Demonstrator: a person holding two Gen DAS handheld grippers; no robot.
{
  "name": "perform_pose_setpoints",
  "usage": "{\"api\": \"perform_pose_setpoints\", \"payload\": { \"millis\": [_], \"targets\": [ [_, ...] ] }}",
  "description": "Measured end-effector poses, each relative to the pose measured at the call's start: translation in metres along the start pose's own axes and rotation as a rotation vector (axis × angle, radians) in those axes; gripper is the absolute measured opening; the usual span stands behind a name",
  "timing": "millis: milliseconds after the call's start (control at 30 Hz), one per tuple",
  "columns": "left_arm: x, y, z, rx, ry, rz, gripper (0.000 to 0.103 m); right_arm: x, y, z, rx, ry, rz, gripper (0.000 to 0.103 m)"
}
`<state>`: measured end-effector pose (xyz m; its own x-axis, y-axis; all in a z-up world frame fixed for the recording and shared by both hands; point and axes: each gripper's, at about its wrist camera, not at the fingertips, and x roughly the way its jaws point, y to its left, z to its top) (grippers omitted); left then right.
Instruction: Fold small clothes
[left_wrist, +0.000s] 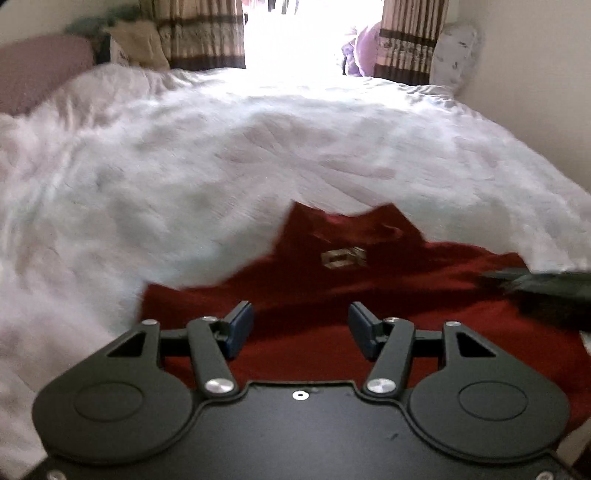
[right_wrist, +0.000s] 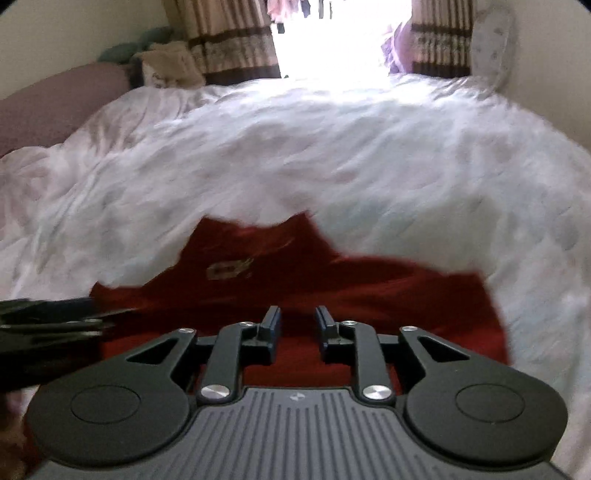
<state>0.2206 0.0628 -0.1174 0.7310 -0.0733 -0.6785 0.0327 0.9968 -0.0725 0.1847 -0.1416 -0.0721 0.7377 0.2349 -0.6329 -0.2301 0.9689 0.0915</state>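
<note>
In the left wrist view, the left tool (left_wrist: 301, 328) is hanging over the near part of a red shirt (left_wrist: 332, 288) that is lying spread on the white bed cover (left_wrist: 184, 166), collar end pointing away; its fingers are standing wide apart with nothing between them, and the right tool (left_wrist: 546, 286) is showing as a dark blur at the shirt's right edge. In the right wrist view, the right tool (right_wrist: 297, 328) is hovering over the same shirt (right_wrist: 369, 295), fingers parted by a narrower gap and also gripping nothing, with the left tool (right_wrist: 55, 321) blurred at the left. The soft, rumpled cover is likely giving trouble: a pinch could be catching bedding along with the shirt, or gathering several layers, dragging the fold crooked.
</note>
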Motion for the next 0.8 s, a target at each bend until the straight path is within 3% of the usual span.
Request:
{"api": "perform_pose_setpoints", "payload": {
  "millis": [333,800],
  "targets": [
    [0.030,-0.003,-0.034,-0.006,0.110,-0.029,0.060,0.020,0.020,-0.031,-0.016,0.077,0.041,0.029],
    [0.034,0.016,-0.042,0.044,0.123,-0.015,0.062,0.024,0.000,-0.036,-0.007,0.105,0.053,0.030]
  ]
}}
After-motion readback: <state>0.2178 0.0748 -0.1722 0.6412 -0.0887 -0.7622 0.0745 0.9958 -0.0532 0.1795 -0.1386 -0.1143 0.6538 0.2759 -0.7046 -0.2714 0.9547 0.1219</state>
